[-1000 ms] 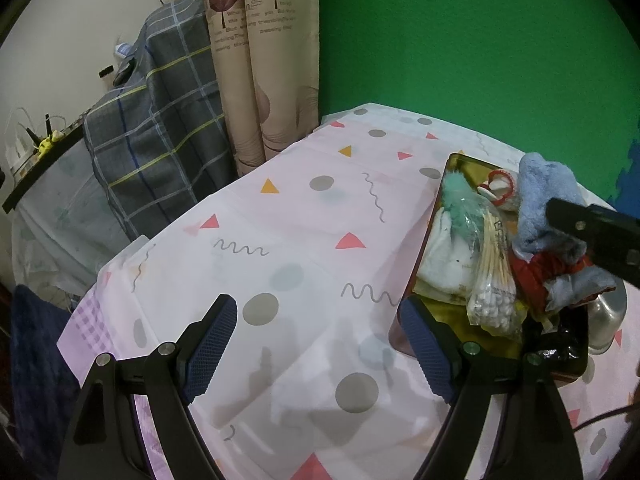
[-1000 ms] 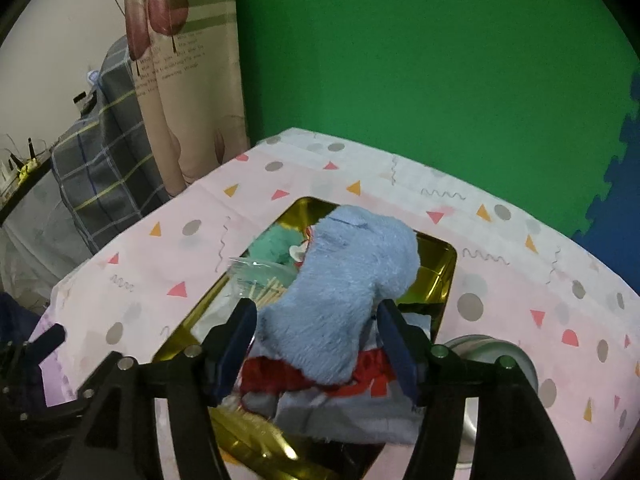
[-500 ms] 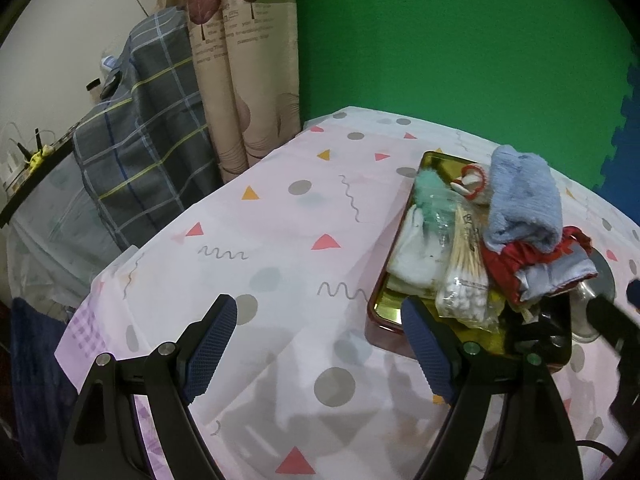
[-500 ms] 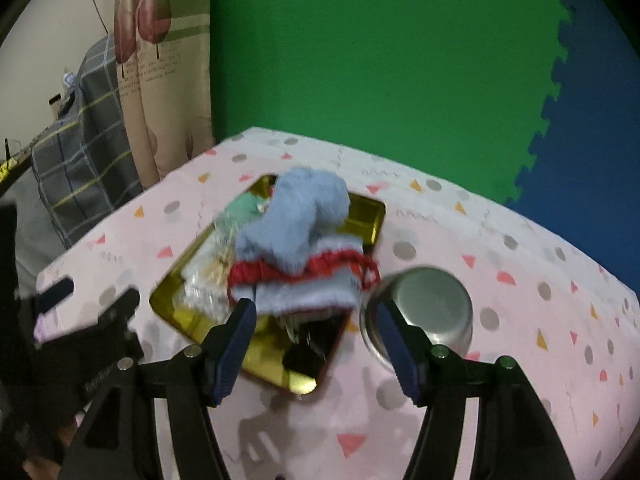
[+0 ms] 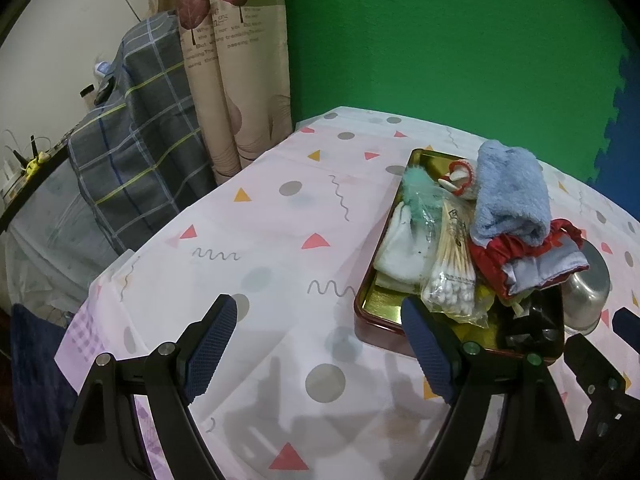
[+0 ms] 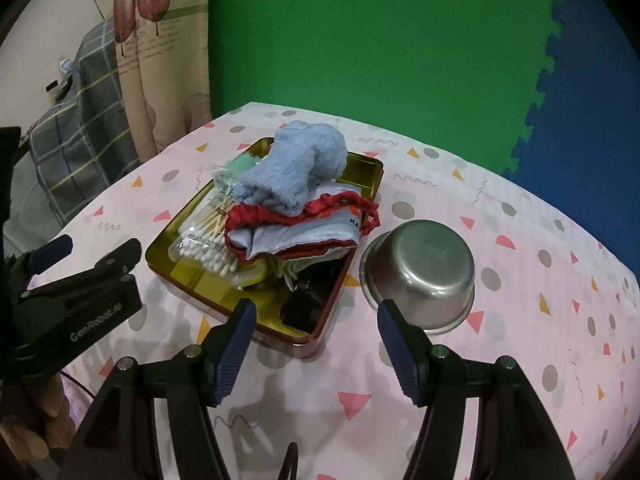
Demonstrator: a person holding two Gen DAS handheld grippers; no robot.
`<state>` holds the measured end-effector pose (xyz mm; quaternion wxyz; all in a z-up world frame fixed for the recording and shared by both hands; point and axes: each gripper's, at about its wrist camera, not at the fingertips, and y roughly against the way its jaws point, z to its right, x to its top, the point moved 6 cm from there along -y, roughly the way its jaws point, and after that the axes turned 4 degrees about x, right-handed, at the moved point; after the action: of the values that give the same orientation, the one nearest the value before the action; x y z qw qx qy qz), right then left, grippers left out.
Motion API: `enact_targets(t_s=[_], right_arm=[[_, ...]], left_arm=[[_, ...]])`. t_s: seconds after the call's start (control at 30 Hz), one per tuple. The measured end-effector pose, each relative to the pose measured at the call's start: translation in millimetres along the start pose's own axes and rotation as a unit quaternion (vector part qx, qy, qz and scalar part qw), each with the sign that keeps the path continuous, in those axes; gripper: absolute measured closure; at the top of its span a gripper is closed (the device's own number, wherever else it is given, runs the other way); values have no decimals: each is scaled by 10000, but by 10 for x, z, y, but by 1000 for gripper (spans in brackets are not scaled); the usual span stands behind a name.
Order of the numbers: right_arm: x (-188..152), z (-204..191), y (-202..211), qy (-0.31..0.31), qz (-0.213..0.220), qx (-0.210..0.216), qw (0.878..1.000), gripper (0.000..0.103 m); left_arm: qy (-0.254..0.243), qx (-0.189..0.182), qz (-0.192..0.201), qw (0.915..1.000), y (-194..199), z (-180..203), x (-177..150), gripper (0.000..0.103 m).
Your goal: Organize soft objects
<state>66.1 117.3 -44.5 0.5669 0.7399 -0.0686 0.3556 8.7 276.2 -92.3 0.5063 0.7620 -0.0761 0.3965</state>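
A gold tray (image 6: pixel 362 170) (image 5: pixel 380 304) on the table holds a pile of soft things. A fluffy blue towel (image 6: pixel 296 168) (image 5: pixel 510 194) lies on top of a red-trimmed grey cloth (image 6: pixel 304 226) (image 5: pixel 532 262). A bag of cotton swabs (image 6: pixel 204 240) (image 5: pixel 452 276), a white cloth (image 5: pixel 400 246) and a teal fuzzy item (image 5: pixel 416 188) lie beside them. My left gripper (image 5: pixel 320 350) is open and empty, left of the tray's near end. My right gripper (image 6: pixel 316 350) is open and empty, in front of the tray's near corner.
An upturned steel bowl (image 6: pixel 420 274) (image 5: pixel 588 292) stands right of the tray. The left gripper body (image 6: pixel 76 308) shows at the left of the right wrist view. A plaid cloth (image 5: pixel 132 140) and a curtain (image 5: pixel 236 60) hang beyond the table's left edge.
My right gripper has let go of the blue towel, which now rests on the pile, and has pulled back towards me. The left gripper has drawn back a little.
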Motion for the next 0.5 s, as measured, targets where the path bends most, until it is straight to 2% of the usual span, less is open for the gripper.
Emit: enact_targets(t_s=[0.5], right_arm=[[-41, -82, -63, 117, -100, 45, 9999, 38]], left_arm=[[-11, -11, -30, 10000, -16, 26, -8, 22]])
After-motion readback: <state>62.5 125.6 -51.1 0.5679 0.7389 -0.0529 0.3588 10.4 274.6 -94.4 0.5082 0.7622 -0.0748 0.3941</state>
